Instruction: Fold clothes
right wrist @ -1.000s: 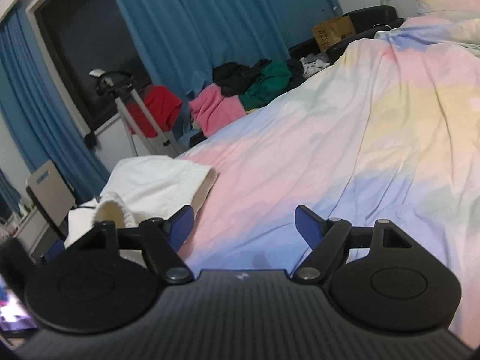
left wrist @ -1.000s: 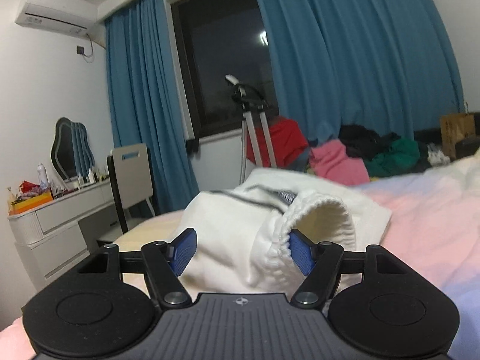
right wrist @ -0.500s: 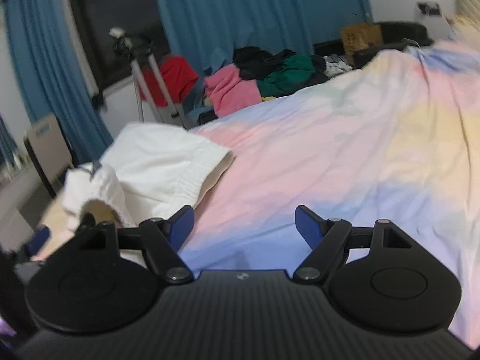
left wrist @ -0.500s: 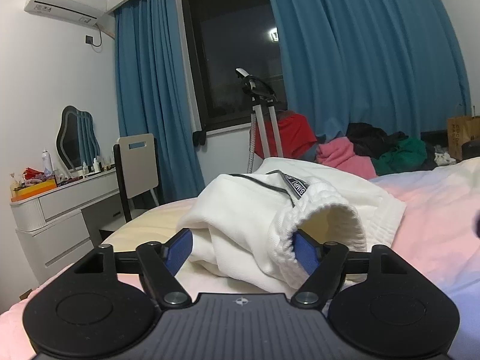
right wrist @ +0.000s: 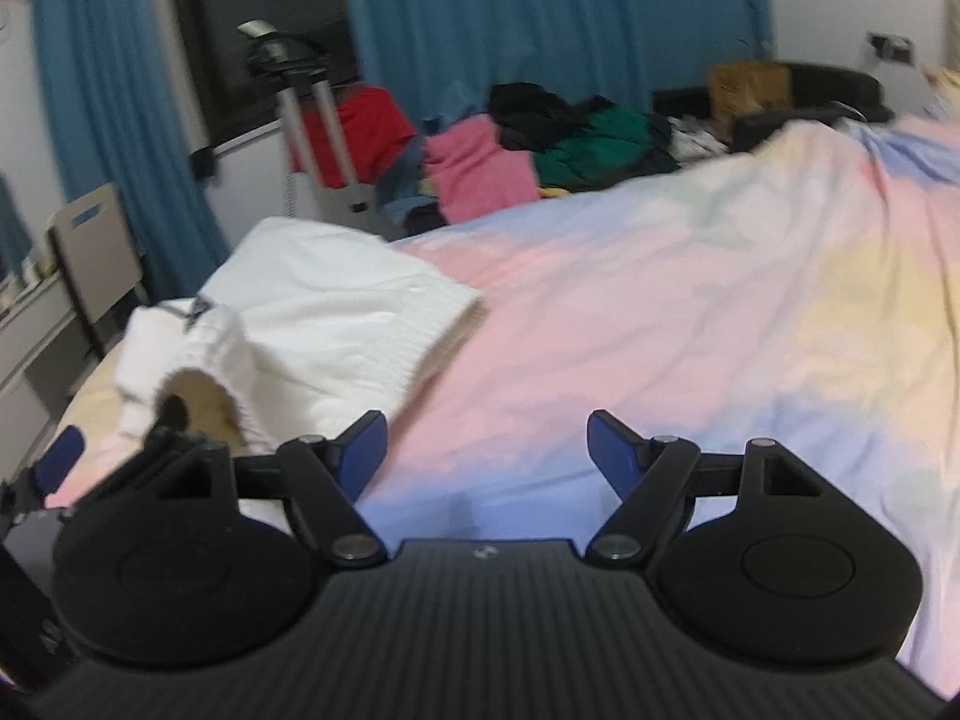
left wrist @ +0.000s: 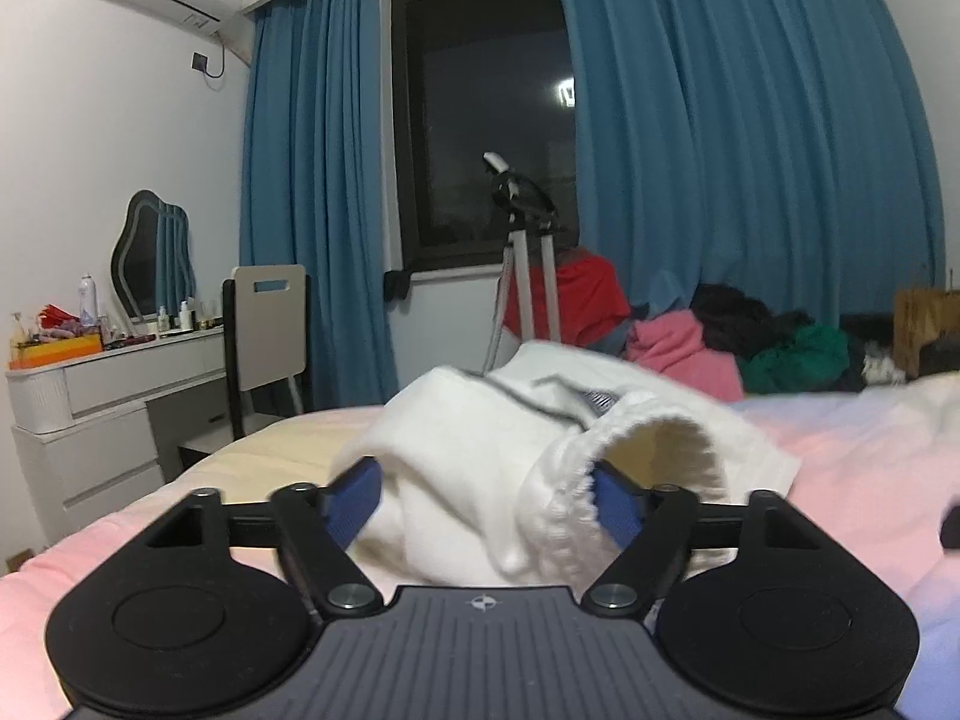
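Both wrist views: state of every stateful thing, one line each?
left gripper: jaws just closing around a white bunched cuff, grip not clear
right gripper: open, empty, over the bedsheet
white garment: crumpled, unfolded, on the bed
curtains: parted at the window
chair: pushed against the dresser

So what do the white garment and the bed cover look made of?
White garment: soft, matte knit, probably cotton fleece; the ribbed cuff stands open and holds its shape. Bed cover: thin, smooth woven fabric, matte, pastel-printed, with shallow wrinkles. Exact fibres can't be told.
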`<state>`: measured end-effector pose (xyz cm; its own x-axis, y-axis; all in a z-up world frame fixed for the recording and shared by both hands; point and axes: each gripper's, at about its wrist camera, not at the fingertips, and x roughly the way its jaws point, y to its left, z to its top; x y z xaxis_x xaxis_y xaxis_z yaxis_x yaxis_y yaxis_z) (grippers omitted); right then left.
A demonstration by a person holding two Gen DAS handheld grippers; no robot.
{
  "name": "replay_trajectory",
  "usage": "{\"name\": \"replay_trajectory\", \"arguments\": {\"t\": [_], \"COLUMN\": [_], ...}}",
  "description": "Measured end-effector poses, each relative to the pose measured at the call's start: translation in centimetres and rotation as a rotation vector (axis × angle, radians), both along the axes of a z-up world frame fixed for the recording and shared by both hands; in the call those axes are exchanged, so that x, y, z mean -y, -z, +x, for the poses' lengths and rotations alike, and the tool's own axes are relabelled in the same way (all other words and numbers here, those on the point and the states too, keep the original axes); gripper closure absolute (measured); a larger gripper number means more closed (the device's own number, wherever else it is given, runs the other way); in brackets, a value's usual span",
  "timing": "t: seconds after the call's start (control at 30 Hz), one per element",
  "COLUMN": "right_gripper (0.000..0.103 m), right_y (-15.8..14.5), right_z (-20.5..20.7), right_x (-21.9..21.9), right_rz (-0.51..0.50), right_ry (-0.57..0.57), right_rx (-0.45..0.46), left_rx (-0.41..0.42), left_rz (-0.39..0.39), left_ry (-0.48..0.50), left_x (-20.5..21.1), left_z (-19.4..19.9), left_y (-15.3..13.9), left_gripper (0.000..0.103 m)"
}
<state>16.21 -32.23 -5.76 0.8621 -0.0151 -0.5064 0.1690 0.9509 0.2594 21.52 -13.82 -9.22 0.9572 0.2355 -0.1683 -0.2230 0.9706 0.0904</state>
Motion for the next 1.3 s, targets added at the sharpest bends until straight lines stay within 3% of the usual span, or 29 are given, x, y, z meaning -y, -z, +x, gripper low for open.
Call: {"name": "replay_trajectory", "arguments": {"t": [0.03,0.13,0.23,0.43,0.6,0.7,0.83,1.03,1.17,1.27,1.3], "right_gripper": [0.028,0.027,0.026,0.026,0.026,0.026,0.026,0.026,0.027,0.027,0.027], "right_y": [0.3,1.6,2.4,1.3,0.6,0.5,0.7,0.7,0.8,0.9,0.9], "right_z": [-0.2,-0.6,-0.7,-2.0,-2.7,-3.0,-2.8,-3.0,-3.3,-3.4,-3.5], "right_x": [0.4,1.6,1.9,1.1,0.0,-1.1,-2.3,-5.0,-6.7,-7.0,-7.0], "right_rz": [0.012,0.068,0.130,0.140,0.155,0.146,0.135,0.072,0.001,0.009,0.015], "right_ry": [0.018,0.073,0.083,0.041,-0.034,-0.083,-0.137,-0.199,-0.237,-0.246,-0.249], "right_rx": [0.007,0.015,0.008,0.117,0.163,0.174,0.137,0.138,0.149,0.137,0.137], "left_rx": [-0.002,-0.030,-0.001,0.083,0.051,-0.022,-0.161,-0.261,-0.271,-0.306,-0.321], "left_rz": [-0.017,-0.051,-0.063,-0.045,-0.094,-0.079,-0.096,-0.221,-0.242,-0.252,-0.259], "left_ry": [0.008,0.048,0.052,0.031,-0.087,-0.176,-0.216,-0.194,-0.176,-0.159,-0.162], "left_x": [-0.1,-0.8,-2.4,-8.3,-17.1,-22.0,-26.9,-30.3,-31.4,-31.7,-31.8], "left_z": [0.3,0.8,0.0,-3.9,-6.1,-6.0,-5.3,-5.2,-6.2,-7.1,-7.3], "left_y": [-0.4,-1.6,-3.4,-9.0,-11.4,-10.1,-5.6,-2.9,-2.8,-2.8,-2.9], "left_gripper": [0.054,0.086,0.095,0.097,0.097,0.097,0.096,0.090,0.079,0.069,0.062]}}
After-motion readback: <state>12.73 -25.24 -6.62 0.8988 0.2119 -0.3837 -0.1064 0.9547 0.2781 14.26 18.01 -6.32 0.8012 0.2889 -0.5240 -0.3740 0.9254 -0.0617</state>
